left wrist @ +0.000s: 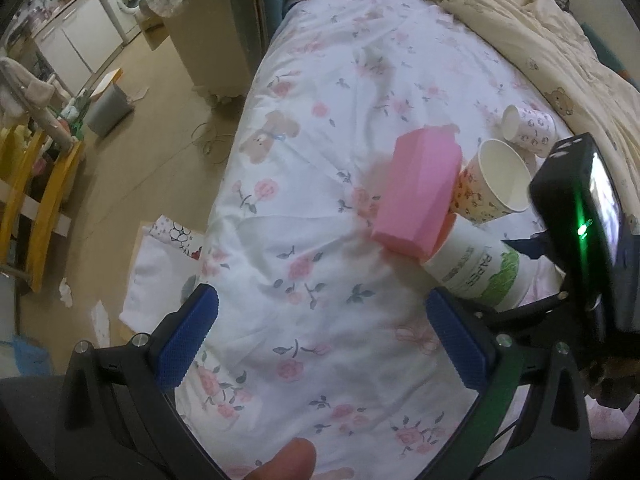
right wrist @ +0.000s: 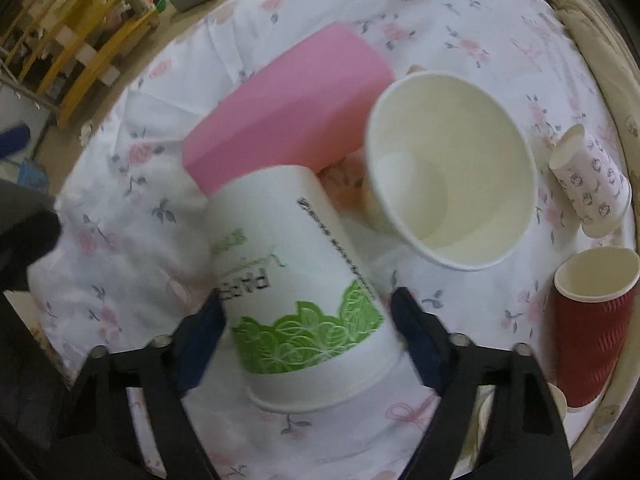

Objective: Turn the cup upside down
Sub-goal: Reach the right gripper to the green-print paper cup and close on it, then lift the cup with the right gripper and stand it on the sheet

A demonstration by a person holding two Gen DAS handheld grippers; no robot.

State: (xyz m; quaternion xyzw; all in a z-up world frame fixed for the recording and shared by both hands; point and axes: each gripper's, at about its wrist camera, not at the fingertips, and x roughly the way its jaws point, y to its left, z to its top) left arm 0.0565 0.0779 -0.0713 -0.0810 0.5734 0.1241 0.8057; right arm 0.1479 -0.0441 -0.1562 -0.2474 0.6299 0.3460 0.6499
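A white paper cup with a green leaf band [right wrist: 296, 292] sits between the blue pads of my right gripper [right wrist: 308, 332], which is shut on it. The cup is tipped over, its closed base pointing away towards a pink block [right wrist: 288, 112] and its rim towards the camera. The same cup shows in the left wrist view [left wrist: 476, 268], lying tilted with the pink block [left wrist: 416, 188] in front of it. My left gripper [left wrist: 320, 344] is open and empty above the floral bed sheet [left wrist: 320, 128], left of the cup.
A large patterned paper cup [right wrist: 452, 168] lies tipped with its mouth open beside the held cup. A small patterned cup [right wrist: 592, 184] lies on its side and a red ribbed cup [right wrist: 592, 320] stands at the right. A beige quilt [left wrist: 540, 28] lies beyond.
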